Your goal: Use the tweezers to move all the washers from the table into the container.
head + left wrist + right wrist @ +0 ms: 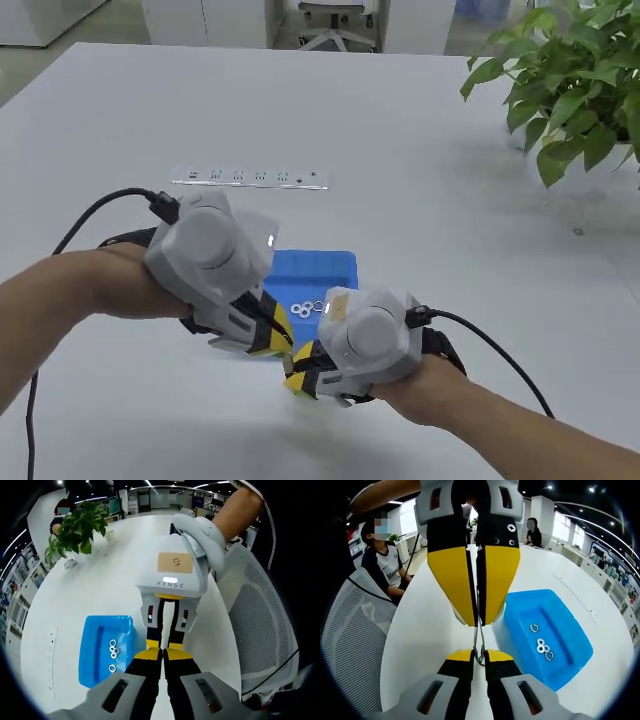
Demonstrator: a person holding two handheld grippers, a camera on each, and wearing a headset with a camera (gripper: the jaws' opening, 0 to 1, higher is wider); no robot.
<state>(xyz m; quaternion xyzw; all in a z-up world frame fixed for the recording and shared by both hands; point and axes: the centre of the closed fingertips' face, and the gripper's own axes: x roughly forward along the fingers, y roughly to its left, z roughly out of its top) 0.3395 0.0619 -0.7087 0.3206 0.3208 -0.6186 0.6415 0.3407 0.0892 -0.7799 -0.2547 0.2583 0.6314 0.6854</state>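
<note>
Left claw (477,617): narrow, clamped on tweezers (479,641).
Right claw (479,661): narrow, nipping the tweezers' other end.
Head view: claw bodies cover the tweezers.
Washers (543,647): four in tray (570,630), 12 o'clock of the tips.

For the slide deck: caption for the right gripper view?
Left gripper and right gripper pinch tweezers; blue container holds washers.
</note>
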